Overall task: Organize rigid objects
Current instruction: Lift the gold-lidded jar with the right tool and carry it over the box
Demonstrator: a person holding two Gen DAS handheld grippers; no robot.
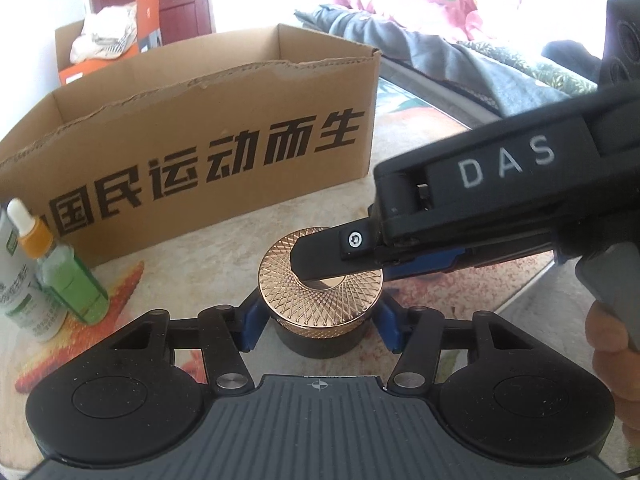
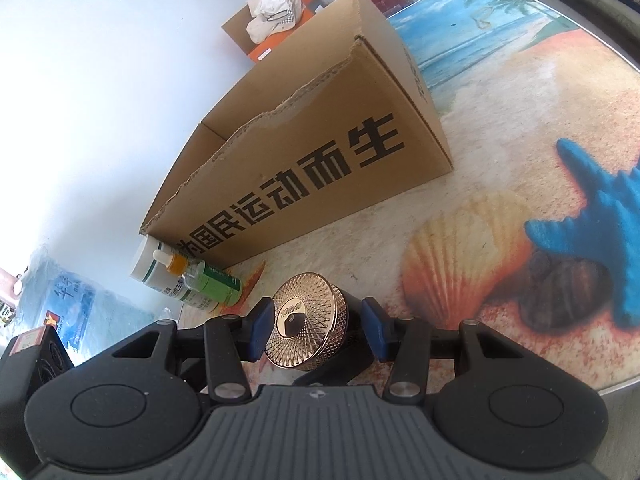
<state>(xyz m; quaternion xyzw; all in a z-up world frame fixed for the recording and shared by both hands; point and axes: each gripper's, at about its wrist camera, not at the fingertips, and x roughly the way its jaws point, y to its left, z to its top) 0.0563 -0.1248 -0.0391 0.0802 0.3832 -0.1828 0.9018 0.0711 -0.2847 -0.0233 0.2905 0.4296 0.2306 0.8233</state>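
Observation:
A black jar with a rose-gold patterned lid (image 1: 320,292) (image 2: 306,320) stands on the beach-print table mat. In the left wrist view my left gripper (image 1: 320,328) is shut on it, with a blue pad against each side of the lid rim. My right gripper reaches in from the right, and one black finger (image 1: 320,256) lies across the lid's far side. The right wrist view shows my right gripper (image 2: 316,330) shut on the same jar, blue pads against lid and body. Both grippers hold it at once.
An open cardboard box (image 1: 200,120) (image 2: 300,152) with black lettering stands just behind the jar. A green dropper bottle (image 1: 72,280) (image 2: 208,284) and a white bottle (image 1: 20,292) stand at its left end. A hand (image 1: 612,340) holds the right gripper. The table edge (image 2: 624,380) runs at the right.

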